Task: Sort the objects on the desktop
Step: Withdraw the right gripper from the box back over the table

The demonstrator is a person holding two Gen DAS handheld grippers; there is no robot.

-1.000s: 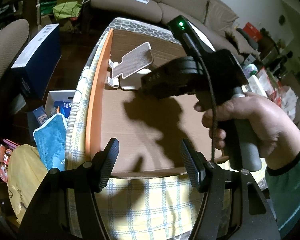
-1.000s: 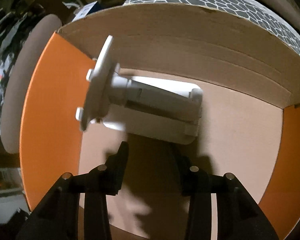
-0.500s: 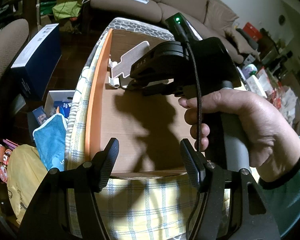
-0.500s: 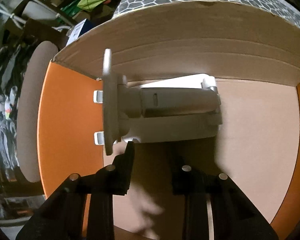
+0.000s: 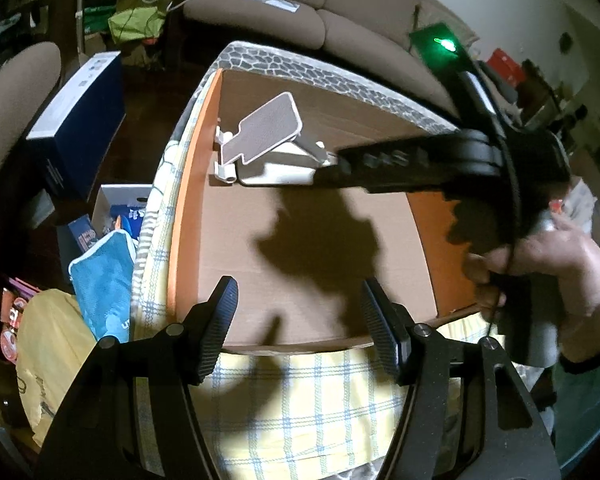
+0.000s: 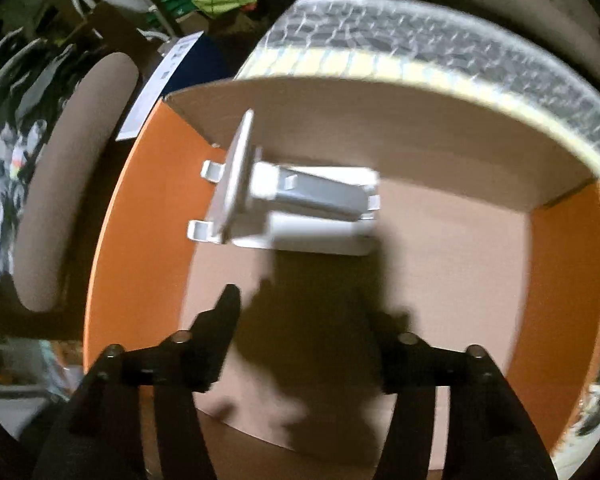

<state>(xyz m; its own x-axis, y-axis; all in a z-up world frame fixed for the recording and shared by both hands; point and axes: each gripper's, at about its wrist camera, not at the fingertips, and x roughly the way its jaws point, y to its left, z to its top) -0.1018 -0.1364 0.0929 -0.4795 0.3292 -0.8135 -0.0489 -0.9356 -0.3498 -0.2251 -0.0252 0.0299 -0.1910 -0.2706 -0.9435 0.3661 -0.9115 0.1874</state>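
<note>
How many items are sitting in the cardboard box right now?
1: a white phone stand, on the box floor near the far-left corner, beside the orange wall. The right hand-held gripper covers part of the floor in the left view, so something small could be hidden.

No lettering anywhere is sharp enough to read.

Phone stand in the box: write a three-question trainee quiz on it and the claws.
1. True or false: the right claw is clamped on the white phone stand.
2. Where does the stand sit in the cardboard box? A) far corner by the orange left wall B) near right corner C) outside the box
3. Fill in: the left claw is open and holds ____.

Key: 1 false; 2 A; 3 nothing
</note>
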